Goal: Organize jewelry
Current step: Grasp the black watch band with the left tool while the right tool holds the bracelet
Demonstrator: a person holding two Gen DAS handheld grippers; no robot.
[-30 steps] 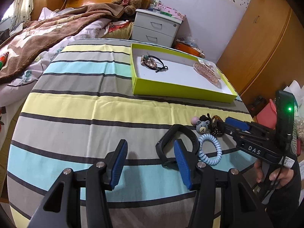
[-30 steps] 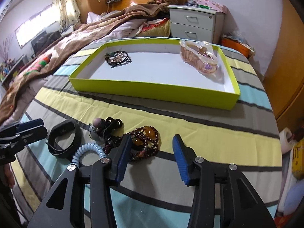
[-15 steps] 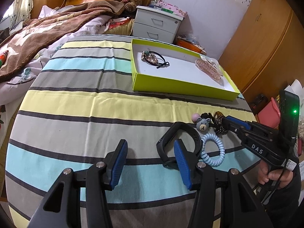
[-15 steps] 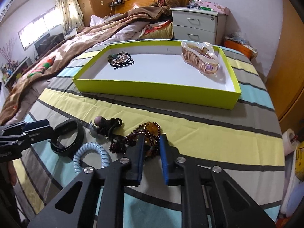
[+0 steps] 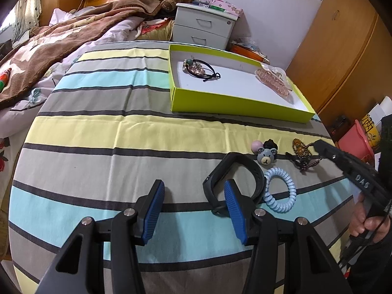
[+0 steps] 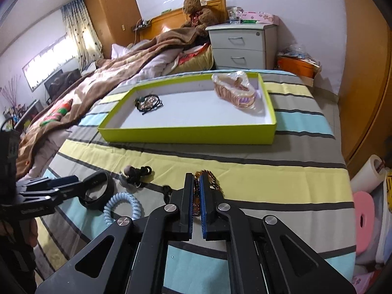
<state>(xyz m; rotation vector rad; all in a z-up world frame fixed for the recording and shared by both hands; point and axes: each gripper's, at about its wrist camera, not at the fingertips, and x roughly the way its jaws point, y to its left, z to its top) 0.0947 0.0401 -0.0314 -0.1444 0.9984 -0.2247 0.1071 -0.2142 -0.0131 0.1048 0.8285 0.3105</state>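
My right gripper [image 6: 195, 183] is shut on the brown bead bracelet [image 6: 210, 177], lifted slightly off the striped cloth; it also shows in the left wrist view [image 5: 302, 154]. My left gripper [image 5: 193, 196] is open and empty, its right finger over the black wristband [image 5: 235, 169]. A light blue coil hair tie [image 5: 279, 191] and a bear hair tie [image 5: 265, 153] lie beside the band. The lime green tray [image 6: 186, 134] holds a black hair tie with charms [image 6: 148, 103] and a pink hair claw [image 6: 232, 93].
The striped cloth [image 5: 110, 132] covers the table. A bed with a brown blanket [image 5: 49, 44] lies to the left, a white nightstand [image 5: 203, 24] behind the tray, wooden wardrobes on the right, and pink items [image 6: 365, 215] on the floor at right.
My right gripper closed on the bead bracelet and lifted it a little. My left gripper stayed open over the black wristband.
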